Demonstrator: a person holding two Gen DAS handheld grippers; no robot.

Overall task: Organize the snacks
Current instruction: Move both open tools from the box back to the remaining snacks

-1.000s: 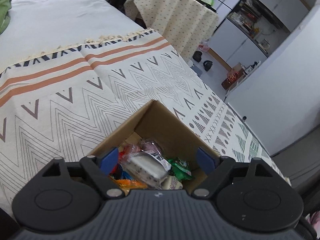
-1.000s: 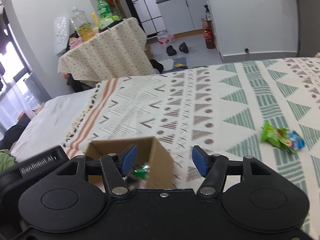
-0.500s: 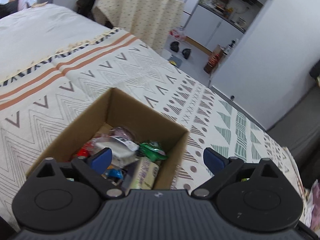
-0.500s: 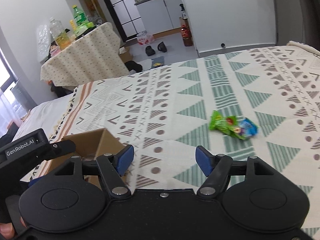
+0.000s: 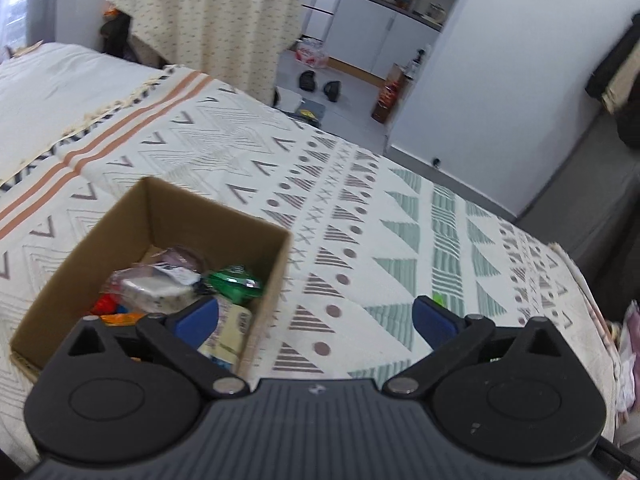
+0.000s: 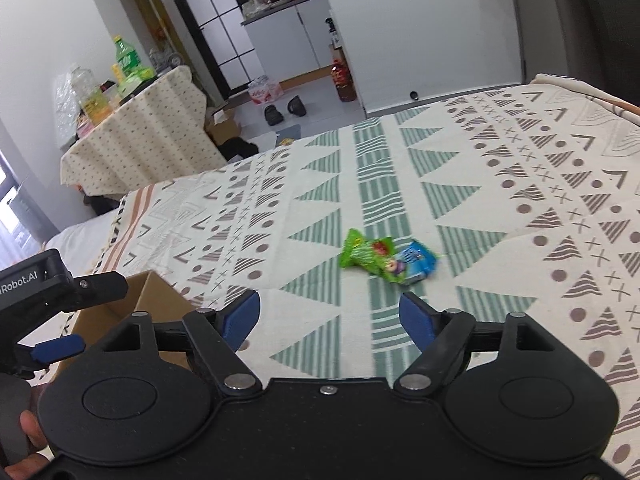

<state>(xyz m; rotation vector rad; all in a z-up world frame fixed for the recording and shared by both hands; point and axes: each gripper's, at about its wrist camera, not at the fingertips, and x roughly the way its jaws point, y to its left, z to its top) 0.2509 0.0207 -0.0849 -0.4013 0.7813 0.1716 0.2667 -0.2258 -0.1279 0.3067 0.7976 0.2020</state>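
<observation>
The left tongs (image 5: 316, 316) are spread wide and hold nothing; their left blue pad (image 5: 194, 318) hangs over the near right corner of the box (image 5: 216, 216), and the right pad is above the bare blanket (image 5: 392, 216). The box is open-topped brown cardboard, standing on the blanket at the left, and it holds a heap of snacks: a pale wrapped pack (image 5: 156, 288), a green packet (image 5: 234, 280) against the right wall, something orange and red at the near left, and a yellowish pack at the near right. The right tongs (image 6: 330, 318) are also spread and empty, above the blanket, with the box just to their left and the left tongs' arm over it. Beyond the right tongs, a little to the right and apart from them, a green snack (image 6: 370, 258) and a blue snack (image 6: 416, 260) lie side by side on the blanket, touching or nearly so; blur hides which. They lie well apart from the box. The blanket covers a bed (image 5: 60, 80). Far back stand a cloth-covered worktop (image 6: 136, 140) with bottles, a pair of shoes (image 6: 284, 110) on the floor, and white cabinets.
</observation>
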